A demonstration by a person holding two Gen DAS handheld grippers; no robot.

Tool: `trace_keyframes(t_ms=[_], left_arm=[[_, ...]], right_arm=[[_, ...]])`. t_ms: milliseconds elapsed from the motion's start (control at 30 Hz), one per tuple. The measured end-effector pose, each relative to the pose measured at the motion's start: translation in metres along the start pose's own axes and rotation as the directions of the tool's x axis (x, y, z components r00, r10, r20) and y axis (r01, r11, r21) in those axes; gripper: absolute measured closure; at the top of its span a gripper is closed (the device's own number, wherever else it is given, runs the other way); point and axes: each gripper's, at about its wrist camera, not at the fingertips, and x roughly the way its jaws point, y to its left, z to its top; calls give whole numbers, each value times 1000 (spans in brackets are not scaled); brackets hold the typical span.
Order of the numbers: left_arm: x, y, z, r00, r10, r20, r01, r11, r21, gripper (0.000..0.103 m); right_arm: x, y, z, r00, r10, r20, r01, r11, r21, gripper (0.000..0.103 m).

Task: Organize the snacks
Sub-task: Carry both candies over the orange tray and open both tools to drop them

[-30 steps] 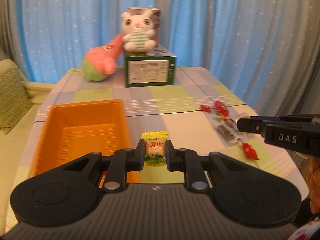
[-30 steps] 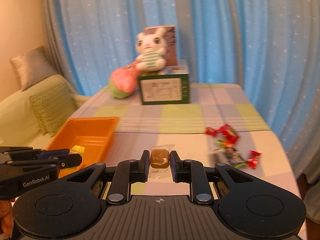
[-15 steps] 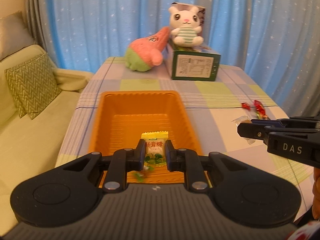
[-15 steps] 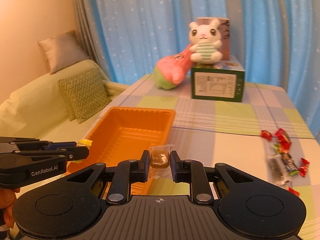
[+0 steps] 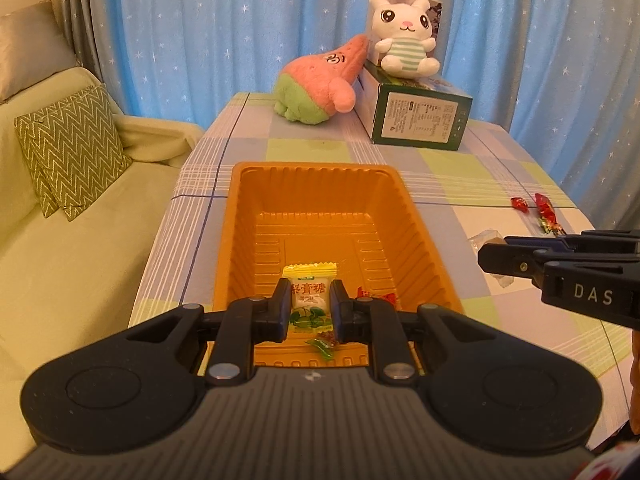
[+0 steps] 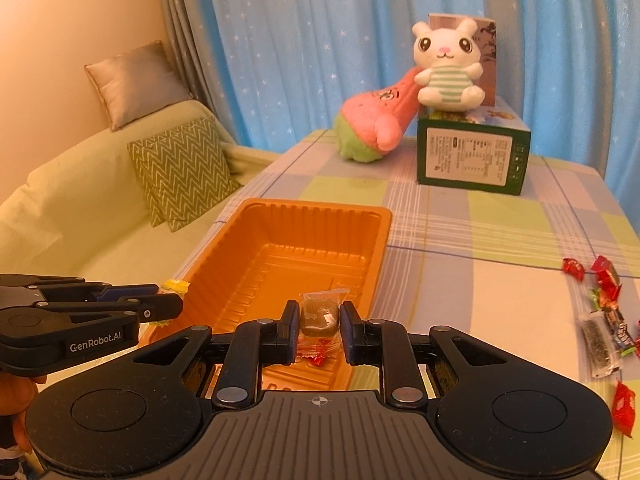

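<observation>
An orange tray (image 5: 320, 184) (image 6: 280, 236) lies on the checked tablecloth. My left gripper (image 5: 310, 304) is shut on a yellow and white candy packet (image 5: 310, 294) and hovers over the tray's near end. Below it in the tray lie a red candy (image 5: 376, 296) and a green one (image 5: 322, 346). My right gripper (image 6: 320, 320) is shut on a brown candy in clear wrap (image 6: 319, 316), held above the tray's near right part. Each gripper shows at the edge of the other's view: the right gripper (image 5: 486, 258) and the left gripper (image 6: 176, 302).
Several loose candies (image 6: 604, 300) (image 5: 540, 210) lie on the table to the right. At the back stand a green box (image 5: 416, 120), a white bunny plush (image 5: 404, 40) on it and a pink plush (image 5: 320, 84). A sofa with cushions (image 5: 68, 152) is on the left.
Both grippers have swung left from the loose candies to over the orange tray and sunk a little, each keeping its candy. The tray now fills the middle of both views.
</observation>
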Motion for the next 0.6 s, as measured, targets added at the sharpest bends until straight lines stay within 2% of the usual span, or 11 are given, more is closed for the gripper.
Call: trace_keyframes(t_ms=[600], left_arm=[[41,11,0,998,-34,-59,36,999,26,85]], right_arm=[[40,2,3,999,24,-46,-22,999,50,81]])
